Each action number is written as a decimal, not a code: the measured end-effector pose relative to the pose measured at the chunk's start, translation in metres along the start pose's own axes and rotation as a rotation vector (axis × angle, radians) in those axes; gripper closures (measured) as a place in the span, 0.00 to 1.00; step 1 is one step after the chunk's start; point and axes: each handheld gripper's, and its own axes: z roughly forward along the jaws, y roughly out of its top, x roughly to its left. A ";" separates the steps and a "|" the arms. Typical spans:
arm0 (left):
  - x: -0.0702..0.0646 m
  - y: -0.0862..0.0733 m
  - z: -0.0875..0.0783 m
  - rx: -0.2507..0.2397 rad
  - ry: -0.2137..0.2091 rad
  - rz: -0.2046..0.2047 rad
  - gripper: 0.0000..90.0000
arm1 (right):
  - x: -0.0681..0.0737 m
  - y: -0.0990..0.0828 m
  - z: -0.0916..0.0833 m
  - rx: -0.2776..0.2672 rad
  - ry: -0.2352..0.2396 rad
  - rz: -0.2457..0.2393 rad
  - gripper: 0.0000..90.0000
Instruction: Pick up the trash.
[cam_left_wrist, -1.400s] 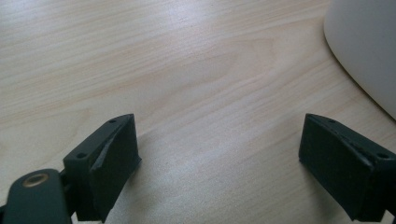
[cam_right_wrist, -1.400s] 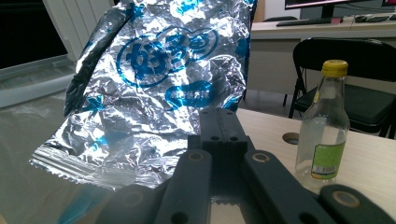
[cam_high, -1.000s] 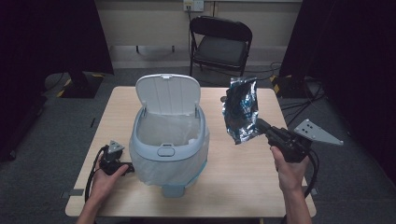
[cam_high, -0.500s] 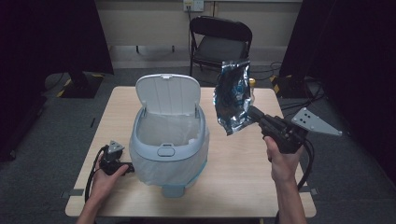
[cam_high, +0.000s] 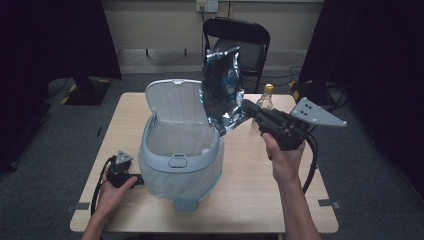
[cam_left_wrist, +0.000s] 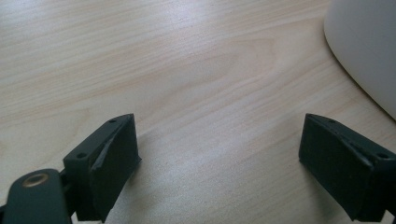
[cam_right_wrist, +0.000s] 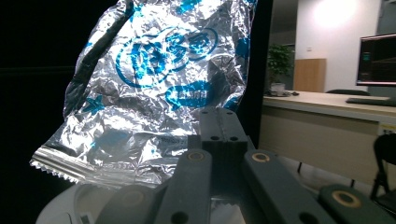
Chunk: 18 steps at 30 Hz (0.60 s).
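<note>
A: How much open room is seen around the bin (cam_high: 180, 160)?

B: The bin is placed on the left half of the surface (cam_high: 250, 200), and its front is close to the near edge. Its lid (cam_high: 175, 102) is stood upright at the back, so the mouth is left open from above. The right half of the surface is kept mostly bare; a bottle (cam_high: 265, 102) is seen near the far edge, just behind the right gripper (cam_high: 248, 111). A folding chair (cam_high: 240, 42) is placed beyond the far edge.

A: Where is the foil bag (cam_high: 221, 90) held?

B: It is held up in the air, over the right back rim of the bin and beside the lid. Its lower corner is pinched by the fingers of the right gripper, which are pressed together on the crimped seam. In the right gripper view the bag (cam_right_wrist: 159, 84) is seen standing upward from the fingers (cam_right_wrist: 219, 126), and the white rim of the bin is seen below it.

A: And the left gripper (cam_high: 121, 165)?

B: It is rested low on the surface at the left of the bin, near the front left corner. In the left gripper view its fingers (cam_left_wrist: 116, 163) are spread wide and nothing is held between them; only bare wood is seen there, with the bin wall (cam_left_wrist: 364, 46) at the upper right, apart from the fingers.
</note>
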 end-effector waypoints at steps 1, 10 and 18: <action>0.000 0.000 0.000 0.000 0.000 0.000 0.13 | 0.002 0.002 0.005 0.000 0.017 0.003 1.00; 0.000 0.000 0.000 0.000 0.000 0.000 0.13 | 0.013 0.001 0.043 0.034 0.087 0.016 1.00; 0.000 0.000 0.000 0.000 0.000 0.000 0.13 | 0.022 -0.010 0.071 0.092 0.097 -0.005 1.00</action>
